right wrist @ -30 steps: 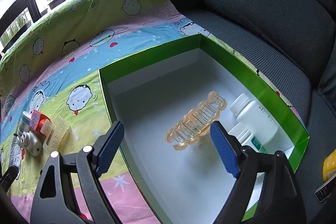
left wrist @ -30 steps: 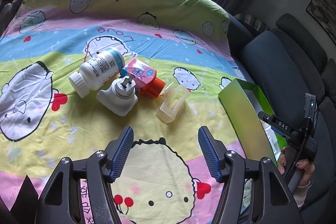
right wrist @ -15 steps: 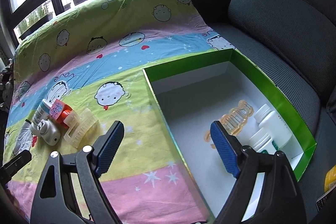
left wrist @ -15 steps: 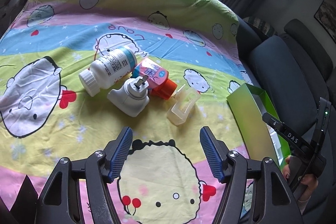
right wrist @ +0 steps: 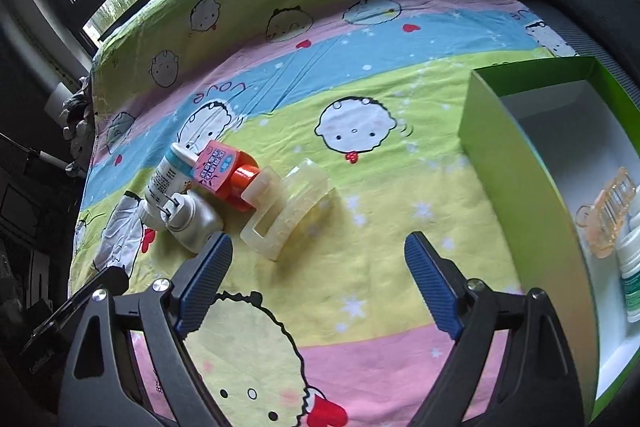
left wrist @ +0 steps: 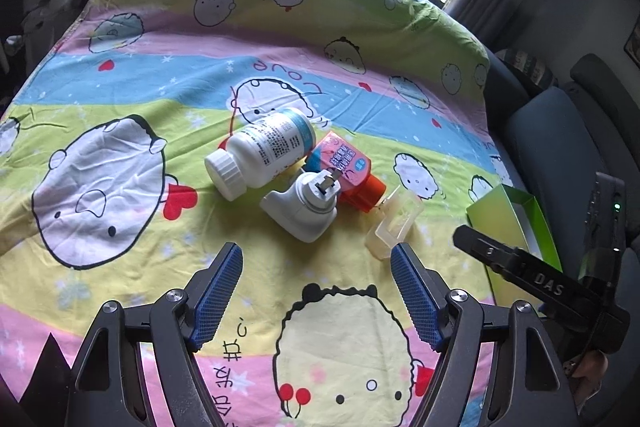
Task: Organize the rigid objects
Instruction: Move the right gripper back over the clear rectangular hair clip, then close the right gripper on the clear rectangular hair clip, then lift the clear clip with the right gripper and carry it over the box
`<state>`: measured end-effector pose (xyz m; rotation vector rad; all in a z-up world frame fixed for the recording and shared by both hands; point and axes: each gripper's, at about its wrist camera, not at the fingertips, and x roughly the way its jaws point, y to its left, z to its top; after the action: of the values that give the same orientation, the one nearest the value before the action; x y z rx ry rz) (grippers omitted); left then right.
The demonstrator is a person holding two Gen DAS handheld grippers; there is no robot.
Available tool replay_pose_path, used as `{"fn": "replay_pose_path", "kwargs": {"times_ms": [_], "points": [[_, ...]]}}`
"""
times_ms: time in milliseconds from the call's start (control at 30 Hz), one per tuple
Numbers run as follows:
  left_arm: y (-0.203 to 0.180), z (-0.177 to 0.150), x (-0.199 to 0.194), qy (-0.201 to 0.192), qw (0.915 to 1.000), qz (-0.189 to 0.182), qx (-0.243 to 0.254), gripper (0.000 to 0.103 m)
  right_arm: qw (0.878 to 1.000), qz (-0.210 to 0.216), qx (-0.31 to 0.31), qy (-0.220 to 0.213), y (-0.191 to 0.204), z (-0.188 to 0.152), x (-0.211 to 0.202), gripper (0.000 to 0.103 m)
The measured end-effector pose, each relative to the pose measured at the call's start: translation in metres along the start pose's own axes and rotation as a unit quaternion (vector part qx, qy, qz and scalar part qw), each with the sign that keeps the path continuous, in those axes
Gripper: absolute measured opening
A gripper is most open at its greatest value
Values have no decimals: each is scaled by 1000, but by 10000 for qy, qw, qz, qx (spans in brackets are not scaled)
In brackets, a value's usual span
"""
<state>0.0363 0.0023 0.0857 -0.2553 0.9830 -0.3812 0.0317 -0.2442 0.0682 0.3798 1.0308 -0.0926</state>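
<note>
Four loose things lie huddled on a cartoon-printed bedsheet (left wrist: 160, 75) that covers the whole work surface, striped green, pink, blue and yellow; taking the green box (right wrist: 516, 163) as the landmark, that huddle sits well apart from it, off toward the window-side of the sheet. The box itself stands open at the sheet's edge beside a dark sofa cushion (left wrist: 560, 155), its white floor holding an orange hair clip (right wrist: 608, 211) and a white bottle (right wrist: 634, 279) with a green band, both against the wall farthest from the huddle. Of the loose things, the white pill bottle (left wrist: 260, 155) lies on its side farthest from the box, cap toward the camera in the left view; the pink-and-orange bottle (left wrist: 348, 167) leans against it, nearer the box; the white plug-in device (left wrist: 304, 207) rests touching both, prongs up. Nearest the box lies the clear hair clip (right wrist: 288, 203), touching the orange cap. Left claw (left wrist: 316, 271) hovers short of the huddle, jaws spreading wider, nothing between them. Right claw (right wrist: 320, 259) hangs over bare sheet between clip and box, jaws likewise widening and empty, its left finger (right wrist: 208, 267) just beside the plug-in device.
</note>
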Motion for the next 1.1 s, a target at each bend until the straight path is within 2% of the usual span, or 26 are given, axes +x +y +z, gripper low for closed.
{"fn": "replay_pose_path", "kwargs": {"times_ms": [100, 167, 267, 333, 467, 533, 600, 900, 1100], "points": [[5, 3, -5, -89, 9998, 149, -30, 77, 9994, 99, 36, 330, 17, 6, 27, 88], [11, 5, -7, -107, 9997, 214, -89, 77, 9981, 175, 148, 566, 24, 7, 44, 84], [20, 9, -12, -144, 9995, 101, -256, 77, 9975, 116, 156, 686, 32, 6, 58, 78], [24, 11, -16, -190, 9992, 102, -327, 77, 9975, -101, 72, 701, 35, 5, 64, 69], [25, 13, -20, -234, 9991, 89, -342, 77, 9975, -242, 52, 658, 36, 6, 68, 58], [24, 14, -20, -231, 9991, 47, -345, 77, 9973, -223, -61, 702, 37, 6, 66, 40], [24, 13, -19, -216, 9992, 30, -335, 77, 9967, -200, -163, 763, 38, 5, 64, 35], [19, 10, -16, -159, 9995, 71, -278, 77, 9929, 68, -608, 1024, 32, -25, 38, 33], [4, 3, -12, -131, 9998, 103, -57, 77, 9821, 322, -1318, 1307, 33, -51, 26, 33]]}}
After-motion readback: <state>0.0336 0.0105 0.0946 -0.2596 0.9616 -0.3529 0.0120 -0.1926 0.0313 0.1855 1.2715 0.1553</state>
